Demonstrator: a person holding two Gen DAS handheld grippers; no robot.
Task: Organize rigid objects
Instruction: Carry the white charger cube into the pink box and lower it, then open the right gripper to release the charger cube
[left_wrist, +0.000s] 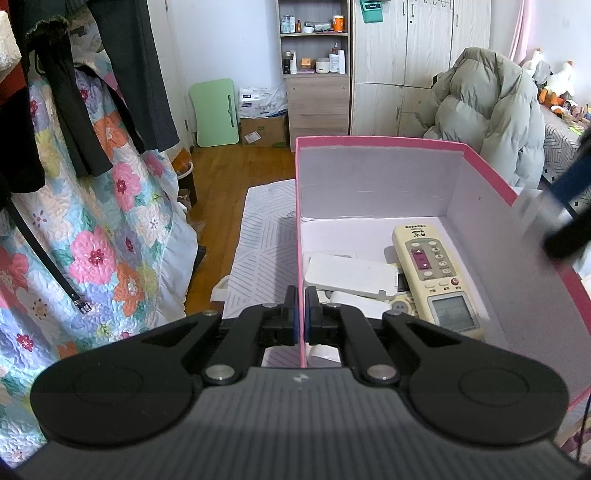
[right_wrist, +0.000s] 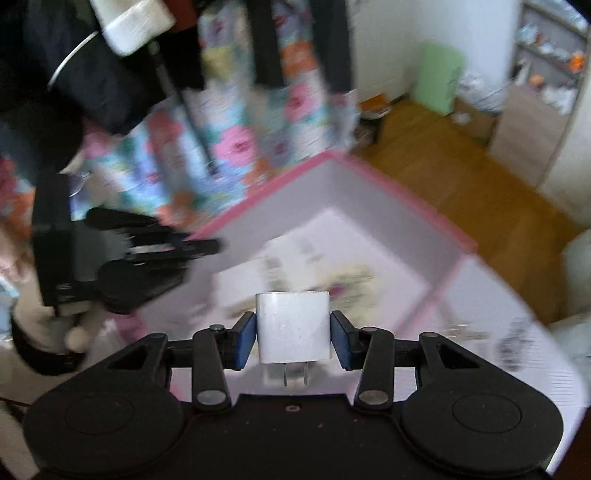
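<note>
The left claw (left_wrist: 301, 314) pinches the pink box's (left_wrist: 380, 141) side wall. The right claw (right_wrist: 293, 338) clamps a white charger plug (right_wrist: 293, 325) (prongs toward the camera), the blurred box just beyond.

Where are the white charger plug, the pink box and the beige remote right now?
white charger plug (right_wrist: 293, 326): right wrist view, front face of its body, between the blue pads.
pink box (left_wrist: 376, 139): left wrist view, far rim.
beige remote (left_wrist: 432, 273): left wrist view, button panel, inside the box.

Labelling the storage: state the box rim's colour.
Pink rim, pale lilac inside; the left wrist view shows it best.
</note>
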